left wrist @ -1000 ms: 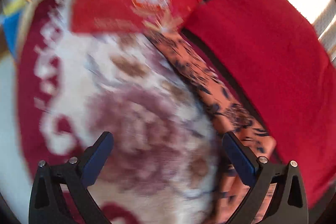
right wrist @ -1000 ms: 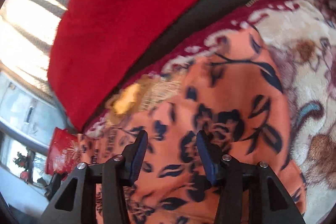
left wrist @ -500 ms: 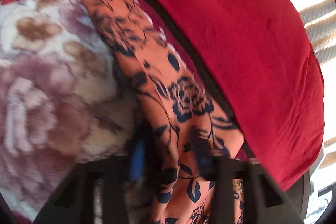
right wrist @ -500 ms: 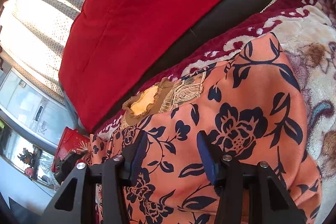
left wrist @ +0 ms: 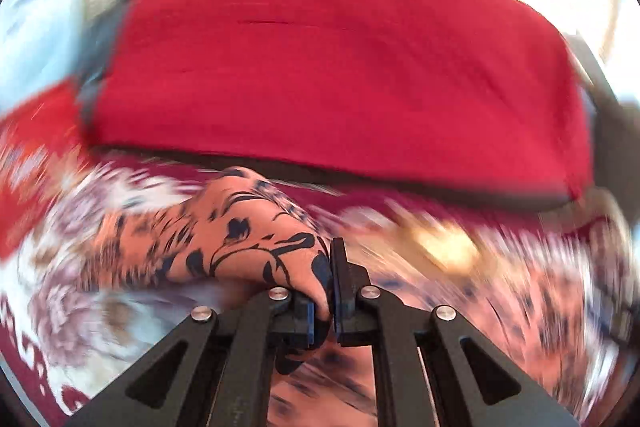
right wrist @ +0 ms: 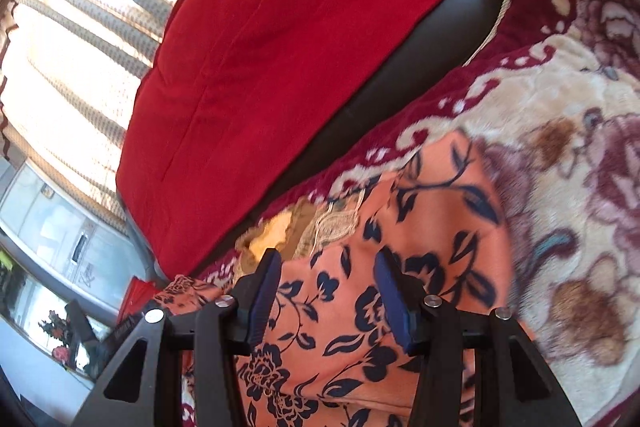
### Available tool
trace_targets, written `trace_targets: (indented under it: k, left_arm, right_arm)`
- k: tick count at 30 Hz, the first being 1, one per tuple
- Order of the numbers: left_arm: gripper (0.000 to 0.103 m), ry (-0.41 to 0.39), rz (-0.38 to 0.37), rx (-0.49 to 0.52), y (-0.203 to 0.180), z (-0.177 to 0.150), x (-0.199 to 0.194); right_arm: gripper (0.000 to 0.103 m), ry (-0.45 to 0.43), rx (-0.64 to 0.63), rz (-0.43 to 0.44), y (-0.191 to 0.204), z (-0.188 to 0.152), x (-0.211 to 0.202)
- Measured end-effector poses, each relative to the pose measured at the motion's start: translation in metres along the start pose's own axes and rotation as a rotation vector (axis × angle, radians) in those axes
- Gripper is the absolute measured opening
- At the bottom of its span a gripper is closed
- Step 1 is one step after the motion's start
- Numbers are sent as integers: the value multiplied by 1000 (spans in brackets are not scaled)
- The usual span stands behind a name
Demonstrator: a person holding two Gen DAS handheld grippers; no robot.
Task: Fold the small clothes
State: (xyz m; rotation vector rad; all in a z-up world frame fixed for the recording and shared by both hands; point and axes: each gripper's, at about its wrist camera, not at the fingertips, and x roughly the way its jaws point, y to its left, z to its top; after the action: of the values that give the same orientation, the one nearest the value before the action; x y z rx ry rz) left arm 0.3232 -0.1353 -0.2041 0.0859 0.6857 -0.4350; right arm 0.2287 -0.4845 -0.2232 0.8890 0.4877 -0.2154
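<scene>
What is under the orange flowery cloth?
Under the orange flowery cloth lies a fluffy flowered blanket. A frilly tan and yellow piece peeks out at its edge. Anything else beneath is covered.

Floral blanket [right wrist: 568, 131] carries orange floral garment [right wrist: 400, 267].

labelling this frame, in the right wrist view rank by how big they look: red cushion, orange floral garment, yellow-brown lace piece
1. red cushion, largest.
2. orange floral garment, unsure: closer to the camera, partly hidden by the right gripper, so it could rival the cushion.
3. yellow-brown lace piece, clearly smallest.
</scene>
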Motion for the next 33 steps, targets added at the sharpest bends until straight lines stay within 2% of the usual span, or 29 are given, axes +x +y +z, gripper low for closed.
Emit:
trace_targets:
  k: [1,3,4,5,7,8,9,11,13,14,16,19,21,22,23,24,26,29,32,33]
  left_arm:
    - [7,53,-13,121,-39,-16,4]
    - [28,147,-20,260,-80,-44,13]
    - [47,206,-15,330,-99,-64,16]
    - [54,221,-9,366,-106,-74,16]
    - [54,187,15,426,-109,-85,-1]
    - [55,178,0,414,-102,-84,-9]
    - [56,168,-31,370,-92,-81,-22]
    - [67,142,-129,181,-48,-68,-47]
    - [78,102,-167,-34,0,-58,-66]
    - [79,79,-161,-165,29,-54,-74]
    - [79,91,-133,-368,75,-51,-73]
    - [77,189,-166,-547,115,-49,-38]
    - [74,230,-249,-695,129,-56,-14]
    - [65,267,-314,-785,133,-60,4]
    - [54,289,-345,-841,135,-61,17]
    - [52,307,-373,-896,135,-65,31]
    - [47,342,-391,-967,135,-69,52]
    - [38,331,-377,-1089,137,-78,65]
    - [24,292,-333,-1067,131,-72,59]
    - [22,285,-316,-1045,129,-67,58]
  right_arm:
    - [52,-11,8,0,-2,2,-4]
    - [53,-29,32,3,-8,7,-10]
    - [55,-34,44,6,-11,9,-12]
    - [59,-36,60,14,-14,11,-14]
    - [65,-32,94,27,-20,13,-16]
    - [66,-30,105,27,-22,13,-17]
    - [66,-25,114,31,-24,14,-17]
    - [66,-18,121,41,-24,13,-17]
    - [66,-13,117,54,-21,13,-18]
    - [66,-11,115,61,-20,12,-17]
    - [66,3,113,77,-16,10,-16]
    - [66,28,86,97,-7,3,-12]
    - [66,50,47,110,2,0,-8]
    - [65,60,31,116,6,-2,-6]
    - [63,81,7,123,11,-4,-2]
    - [61,106,-9,130,15,-7,2]
    - [43,155,-30,130,20,-12,13]
    - [39,250,-70,55,22,-22,34]
    - [33,393,-89,-79,13,-36,62]
    - [28,391,-104,-92,13,-37,63]
